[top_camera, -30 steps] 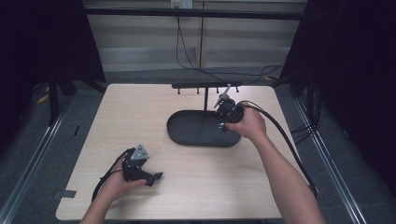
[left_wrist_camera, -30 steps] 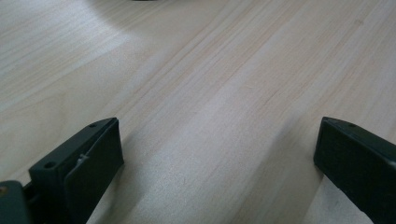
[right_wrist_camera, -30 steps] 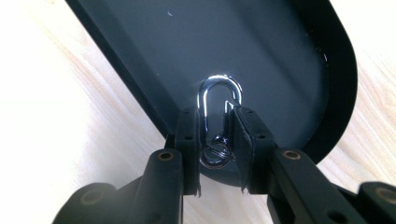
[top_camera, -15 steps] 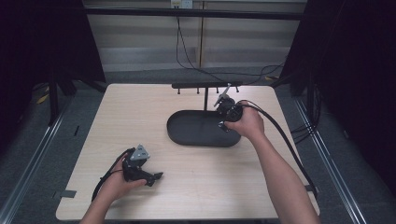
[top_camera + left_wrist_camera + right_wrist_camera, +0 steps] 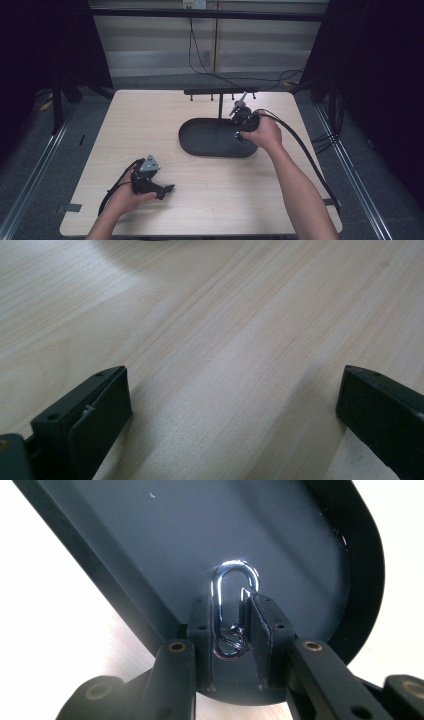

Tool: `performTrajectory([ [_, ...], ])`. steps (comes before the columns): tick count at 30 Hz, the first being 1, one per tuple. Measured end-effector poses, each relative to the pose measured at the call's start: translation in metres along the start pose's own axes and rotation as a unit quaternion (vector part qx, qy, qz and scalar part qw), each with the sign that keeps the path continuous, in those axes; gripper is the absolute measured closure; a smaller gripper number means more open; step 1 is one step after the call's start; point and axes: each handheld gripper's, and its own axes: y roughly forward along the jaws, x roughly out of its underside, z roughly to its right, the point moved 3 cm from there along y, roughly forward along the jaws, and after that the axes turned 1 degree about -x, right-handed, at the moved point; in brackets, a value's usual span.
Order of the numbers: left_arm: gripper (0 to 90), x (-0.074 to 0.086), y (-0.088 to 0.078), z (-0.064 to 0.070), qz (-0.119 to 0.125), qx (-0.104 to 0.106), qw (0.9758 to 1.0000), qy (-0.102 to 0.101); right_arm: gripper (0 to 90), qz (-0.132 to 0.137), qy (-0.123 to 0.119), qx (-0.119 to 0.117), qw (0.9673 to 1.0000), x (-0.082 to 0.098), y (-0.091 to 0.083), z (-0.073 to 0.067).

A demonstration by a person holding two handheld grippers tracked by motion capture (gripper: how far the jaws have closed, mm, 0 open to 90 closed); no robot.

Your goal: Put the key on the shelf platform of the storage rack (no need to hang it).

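A small shiny metal clip (image 5: 234, 587), shaped like a narrow loop with a rounded top and a little ring at its lower end, is clamped between the two black pads of the right gripper (image 5: 235, 625). Only the rounded top rises beyond the fingertips; the ring sits lower, in the gap between the pads. Directly past the fingertips lies a black oval tray (image 5: 150, 535), smooth, matt and shallow, with a low raised rim. In the high view the right gripper (image 5: 243, 121) is held over the tray's end (image 5: 210, 140), just beside a thin black upright post (image 5: 220, 105) carrying a crossbar with short pegs hanging from it.

The clip is thin, hard and slick, so it is judged that it could twist or slide out of the pads if the grip is loosened or the loop is knocked against the post or a peg. Should it drop, it would probably land in the tray. The narrow loop also leaves little room for error if it is meant to go over a peg.

The left gripper (image 5: 150, 181) is rested low on the pale wooden table (image 5: 225, 340), well apart from the tray. Its two blocky black fingers (image 5: 90, 415) are spread wide, with nothing but bare, finely grained wood between them.
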Motion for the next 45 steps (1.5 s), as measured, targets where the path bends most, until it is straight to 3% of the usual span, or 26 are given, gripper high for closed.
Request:
performTrajectory([
  [24,0.8,0.000,0.000,0.000,-0.001,-0.001,1.0000,0.000,71.8,-0.008,0.009,0.004,0.9999,0.002,0.017,0.007],
  [25,0.8,0.000,0.000,0.000,-0.001,-0.003,1.0000,0.003,88.4,-0.010,0.006,0.012,0.9999,0.003,0.018,0.007],
  [27,0.4,0.000,0.000,0.000,-0.001,0.001,1.0000,0.002,90.0,0.011,0.017,-0.005,0.9998,0.003,0.015,0.007],
  [31,0.3,0.000,0.000,0.000,-0.002,0.001,1.0000,0.003,90.0,0.001,0.016,-0.001,0.9999,0.004,0.015,0.008],
  [33,0.4,0.000,0.000,0.000,-0.001,0.001,1.0000,0.003,88.7,0.004,0.009,-0.002,0.9999,0.006,0.015,0.010],
  [36,0.3,0.000,0.000,0.000,-0.001,0.001,1.0000,0.002,85.1,0.013,0.022,-0.006,0.9997,0.008,0.013,0.010],
  [45,0.3,0.000,0.000,0.000,-0.002,0.001,1.0000,0.002,70.7,0.025,0.010,0.004,0.9996,0.010,0.006,0.006],
])
